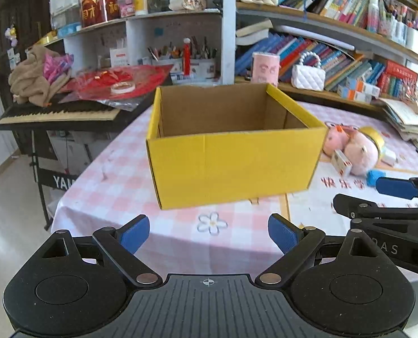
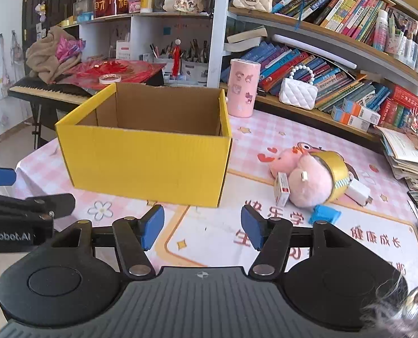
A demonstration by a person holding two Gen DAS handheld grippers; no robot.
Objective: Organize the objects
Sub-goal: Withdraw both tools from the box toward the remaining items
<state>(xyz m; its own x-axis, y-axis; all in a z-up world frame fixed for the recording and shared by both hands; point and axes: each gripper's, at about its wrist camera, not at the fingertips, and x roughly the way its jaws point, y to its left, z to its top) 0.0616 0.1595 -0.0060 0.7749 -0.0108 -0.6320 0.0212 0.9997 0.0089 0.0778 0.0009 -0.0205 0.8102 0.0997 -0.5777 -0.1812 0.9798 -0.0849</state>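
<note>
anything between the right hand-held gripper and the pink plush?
Only bare tablecloth between the right hand-held gripper and the pink plush, per the right wrist view.

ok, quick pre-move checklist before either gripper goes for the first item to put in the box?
1. Yellow cardboard box open at the top, upright: ok; as far as the interior shows, nothing is in it.
2. Left gripper open, nothing between the pads: ok.
3. Right gripper open, nothing held: ok.
4. Items within sight: pink plush toy, gold tape roll, small red-and-white carton, blue block, all right of the box: ok.
5. Tape roll free to lift alone: not ok, it lies against the plush.
6. White charger clear of the tape roll: cannot tell.
</note>
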